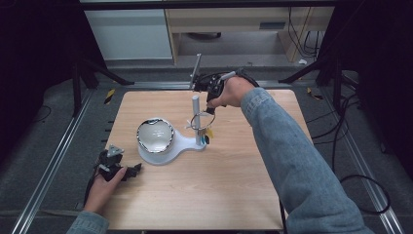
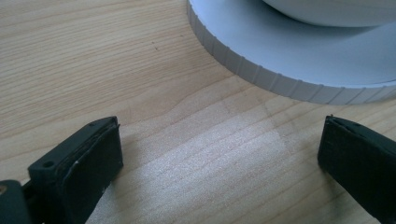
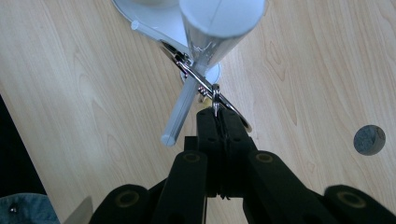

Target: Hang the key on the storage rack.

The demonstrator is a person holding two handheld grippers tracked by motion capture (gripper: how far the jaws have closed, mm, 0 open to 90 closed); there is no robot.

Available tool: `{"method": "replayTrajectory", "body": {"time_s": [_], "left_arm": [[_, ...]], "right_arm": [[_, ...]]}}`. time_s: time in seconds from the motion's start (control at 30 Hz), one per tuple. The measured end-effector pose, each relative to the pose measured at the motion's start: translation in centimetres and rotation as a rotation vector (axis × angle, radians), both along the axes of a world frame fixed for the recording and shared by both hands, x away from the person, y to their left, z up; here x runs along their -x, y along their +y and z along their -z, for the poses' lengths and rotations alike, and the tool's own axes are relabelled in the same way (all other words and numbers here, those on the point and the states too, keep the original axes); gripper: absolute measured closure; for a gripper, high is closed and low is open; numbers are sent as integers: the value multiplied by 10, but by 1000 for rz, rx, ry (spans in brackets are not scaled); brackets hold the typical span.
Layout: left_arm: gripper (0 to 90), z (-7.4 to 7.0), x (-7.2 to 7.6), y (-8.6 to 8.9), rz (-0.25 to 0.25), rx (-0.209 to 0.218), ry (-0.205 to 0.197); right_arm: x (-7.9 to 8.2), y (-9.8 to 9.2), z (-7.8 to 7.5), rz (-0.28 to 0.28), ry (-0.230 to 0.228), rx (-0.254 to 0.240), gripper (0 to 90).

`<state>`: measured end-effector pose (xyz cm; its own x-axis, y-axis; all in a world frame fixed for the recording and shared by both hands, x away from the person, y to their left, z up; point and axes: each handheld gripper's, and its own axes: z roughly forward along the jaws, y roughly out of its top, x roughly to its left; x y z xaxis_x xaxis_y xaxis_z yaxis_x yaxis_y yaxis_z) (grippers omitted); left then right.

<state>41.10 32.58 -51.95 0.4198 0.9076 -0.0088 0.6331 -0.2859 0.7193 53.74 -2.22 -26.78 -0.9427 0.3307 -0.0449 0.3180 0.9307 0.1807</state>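
Note:
A white stand sits mid-table, its round base carrying a shiny silver bowl. From its narrow end rises a white post with thin cross pegs. A metal key ring, with small yellow and dark tags below it, hangs at the post. My right gripper reaches down from the far side, shut on that ring right beside the post. My left gripper rests low on the table at the near left, open, nothing between its jaws, facing the base's ribbed edge.
The wooden table has bare room in front and to the right of the stand. A small dark round spot marks the tabletop near the right gripper. Metal rails and cables run along the floor on both sides.

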Motion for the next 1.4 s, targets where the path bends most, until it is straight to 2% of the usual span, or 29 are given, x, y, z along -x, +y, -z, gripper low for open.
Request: {"method": "replayTrajectory", "body": {"time_s": [0.3,0.7,1.0,1.1,1.4], "left_arm": [[0,0,0,0,0,0,0],[0,0,0,0,1,0,0],[0,0,0,0,2,-1,-1],[0,0,0,0,2,-1,0],[0,0,0,0,2,-1,0]], "right_arm": [[0,-3,-3,7,-7,-13,840],[-3,-24,-7,58,-51,5,772],[-2,-43,-4,108,-90,15,611],[-2,-48,-2,125,-95,20,523],[0,-66,7,191,-109,-9,319]]}}
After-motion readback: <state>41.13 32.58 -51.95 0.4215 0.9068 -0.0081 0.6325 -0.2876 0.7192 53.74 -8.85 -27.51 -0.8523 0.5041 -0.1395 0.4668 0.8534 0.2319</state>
